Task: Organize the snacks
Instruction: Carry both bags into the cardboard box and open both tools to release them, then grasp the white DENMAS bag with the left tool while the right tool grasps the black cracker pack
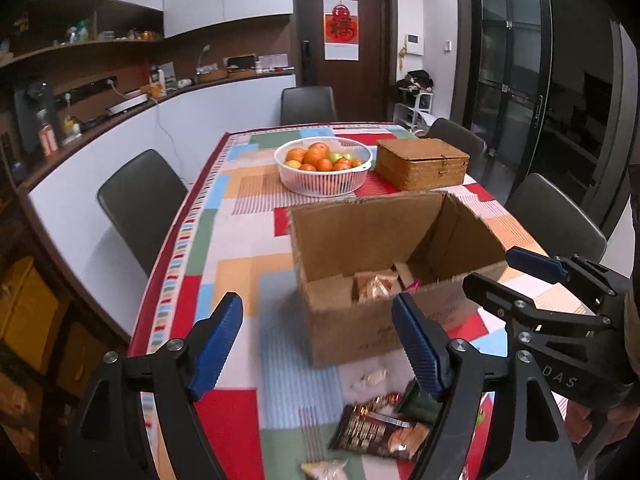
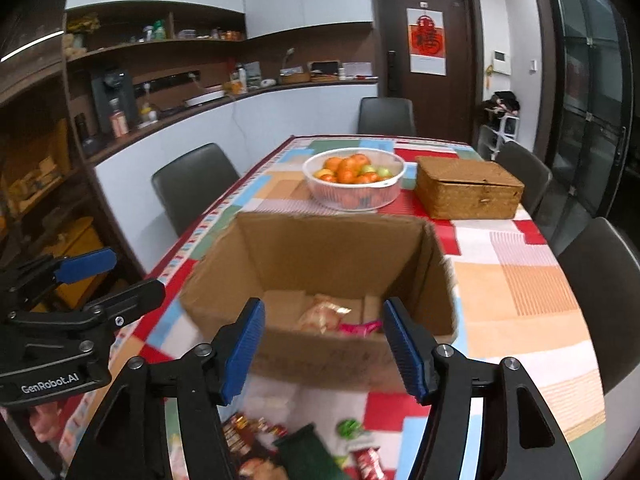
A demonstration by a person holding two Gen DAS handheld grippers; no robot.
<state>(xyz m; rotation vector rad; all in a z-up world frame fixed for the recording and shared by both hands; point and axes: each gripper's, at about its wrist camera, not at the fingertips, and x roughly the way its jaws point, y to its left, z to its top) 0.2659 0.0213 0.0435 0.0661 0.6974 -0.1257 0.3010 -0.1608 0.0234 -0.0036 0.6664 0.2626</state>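
An open cardboard box (image 1: 360,232) (image 2: 320,248) stands on the patchwork tablecloth, with a pale snack bag (image 1: 376,284) (image 2: 324,314) and a pink packet (image 2: 360,328) on its floor. In front of the box lie loose snacks: a dark brown packet (image 1: 380,436) (image 2: 248,440), a green packet (image 1: 418,402) (image 2: 308,452), a red packet (image 2: 368,462) and a small white sweet (image 1: 372,378). My left gripper (image 1: 318,344) (image 2: 128,276) is open and empty, hovering above the snacks at the box's near left corner. My right gripper (image 2: 324,340) (image 1: 496,270) is open and empty before the box's near wall.
A white basket of oranges and green fruit (image 1: 324,168) (image 2: 354,184) and a closed wicker box (image 1: 422,164) (image 2: 468,188) stand behind the cardboard box. Dark chairs (image 1: 140,200) (image 2: 600,280) line both table sides. A hand (image 1: 580,424) grips the right tool.
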